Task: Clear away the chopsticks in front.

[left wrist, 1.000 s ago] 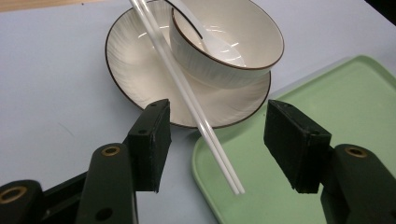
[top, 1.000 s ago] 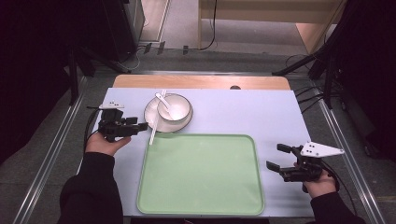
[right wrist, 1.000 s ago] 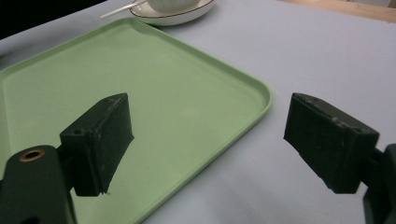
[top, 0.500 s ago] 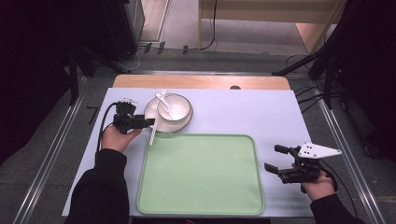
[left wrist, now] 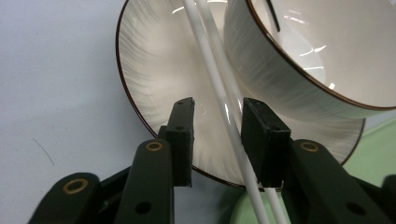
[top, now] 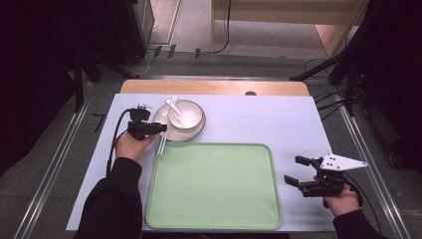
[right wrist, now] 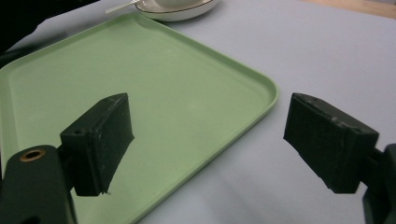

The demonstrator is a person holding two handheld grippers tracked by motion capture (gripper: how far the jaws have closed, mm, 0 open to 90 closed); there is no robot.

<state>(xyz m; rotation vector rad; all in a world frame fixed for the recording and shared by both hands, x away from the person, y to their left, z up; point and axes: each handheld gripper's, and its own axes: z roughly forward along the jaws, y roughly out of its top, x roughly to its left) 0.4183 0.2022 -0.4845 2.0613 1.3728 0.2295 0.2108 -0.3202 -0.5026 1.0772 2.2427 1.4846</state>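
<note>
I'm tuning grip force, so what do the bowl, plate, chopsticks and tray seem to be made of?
Bowl and plate: likely glazed ceramic, glossy white with sharp highlights and a thin dark rim line. Chopsticks: smooth white, probably plastic or melamine. Tray: matte pale green with a moulded raised rim, probably plastic.

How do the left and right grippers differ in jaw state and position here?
The left gripper has its jaws narrowly apart around the white chopsticks over the brown-rimmed white plate; the right gripper gapes wide, holding nothing, above the green tray's edge. Left sits by the white bowl, right far off. Both have black jaws.
</note>
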